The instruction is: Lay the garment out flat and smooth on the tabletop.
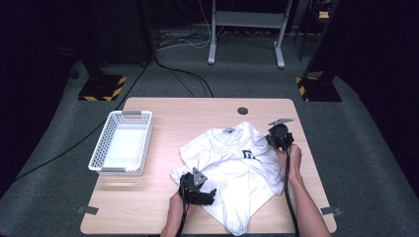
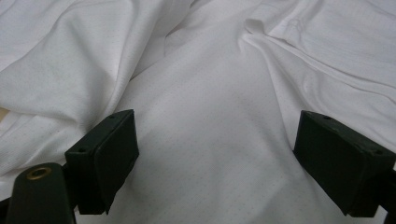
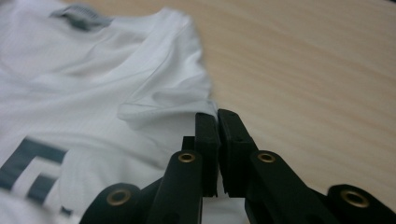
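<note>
My right tool (image 3: pixel 217 122) is clamped on the shirt's (image 1: pixel 232 168) sleeve edge at the desk's (image 1: pixel 197 111) right side, and my left tool (image 2: pixel 215 154) hangs open over the rumpled middle; that thin pinch could slip if I pull, or the left could grab two layers. The high view shows the basket (image 1: pixel 122 143) well left of the shirt; the right gripper view shows the pinch itself.
</note>
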The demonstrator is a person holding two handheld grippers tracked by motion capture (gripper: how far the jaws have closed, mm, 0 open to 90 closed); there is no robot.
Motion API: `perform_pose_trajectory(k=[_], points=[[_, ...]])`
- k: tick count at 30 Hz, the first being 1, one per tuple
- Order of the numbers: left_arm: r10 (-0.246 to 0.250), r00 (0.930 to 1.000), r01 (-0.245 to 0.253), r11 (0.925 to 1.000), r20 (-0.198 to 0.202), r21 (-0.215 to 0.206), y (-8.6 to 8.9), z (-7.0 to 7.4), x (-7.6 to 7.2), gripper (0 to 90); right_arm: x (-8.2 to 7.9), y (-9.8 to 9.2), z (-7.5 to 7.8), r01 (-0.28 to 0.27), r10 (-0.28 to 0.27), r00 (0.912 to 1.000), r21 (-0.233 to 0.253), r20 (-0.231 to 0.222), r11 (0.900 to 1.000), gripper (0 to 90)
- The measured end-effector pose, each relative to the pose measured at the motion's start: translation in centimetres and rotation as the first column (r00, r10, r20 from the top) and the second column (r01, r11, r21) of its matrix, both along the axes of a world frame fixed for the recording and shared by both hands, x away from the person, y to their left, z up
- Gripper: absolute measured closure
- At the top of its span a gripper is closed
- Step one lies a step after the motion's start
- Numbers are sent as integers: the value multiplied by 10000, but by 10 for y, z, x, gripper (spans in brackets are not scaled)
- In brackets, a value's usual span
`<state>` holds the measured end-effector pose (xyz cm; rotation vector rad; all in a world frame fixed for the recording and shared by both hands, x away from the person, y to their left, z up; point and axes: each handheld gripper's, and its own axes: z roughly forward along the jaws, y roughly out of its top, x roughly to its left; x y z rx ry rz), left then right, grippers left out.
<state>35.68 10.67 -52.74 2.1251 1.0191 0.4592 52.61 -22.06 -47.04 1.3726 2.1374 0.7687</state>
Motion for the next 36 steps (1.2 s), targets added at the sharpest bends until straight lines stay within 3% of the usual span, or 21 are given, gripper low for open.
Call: perform_pose_trajectory(k=[3,6,8,9,11,14,16,18,19,21,25,31,34,36], points=[[2,10000,-2,10000,1,-12,0,0,0,132,19,-20,9,954,-958,9952,231,199,9952,868],[23,10000,-23,10000,1,-9,0,0,0,131,36,-36,9,2124,-2127,9771,-189,-104,9770,713],[24,10000,-24,10000,9,1,0,0,0,132,36,-40,9,2565,-2569,9663,-264,-146,9662,601],[28,10000,-28,10000,11,1,0,0,0,131,32,-41,10,2615,-2617,9651,-150,-114,9651,575],[33,10000,-33,10000,18,6,0,0,0,131,19,-36,13,2272,-2273,9738,255,13,9735,536],[31,10000,-31,10000,36,16,0,0,0,131,-4,-16,11,1096,-1080,9938,743,-248,9912,490],[39,10000,-39,10000,23,12,0,0,0,131,-14,3,2,374,-345,9980,547,-536,9978,454],[41,10000,-41,10000,19,12,0,0,0,131,-17,19,-9,-39,54,9952,153,-974,9999,433],[44,10000,-44,10000,21,9,0,0,0,131,-16,24,-15,-105,80,9925,-194,-1218,9998,461],[49,10000,-49,10000,25,1,0,0,-1,131,-11,25,-23,-18,-58,9909,-567,-1344,9984,620],[64,10000,-64,10000,30,8,0,0,-1,131,-9,11,-22,268,-265,9915,7,-1274,9996,856],[59,10000,-59,10000,21,13,0,0,-1,131,-17,-24,-8,1009,-1001,9927,78,-679,9949,886],[66,10000,-66,10000,20,7,0,0,-1,131,-21,-53,-5,1735,-1719,9837,291,-521,9844,886],[57,10000,-57,10000,21,6,0,0,0,131,-24,-72,-8,2245,-2223,9734,364,-560,9738,884]])
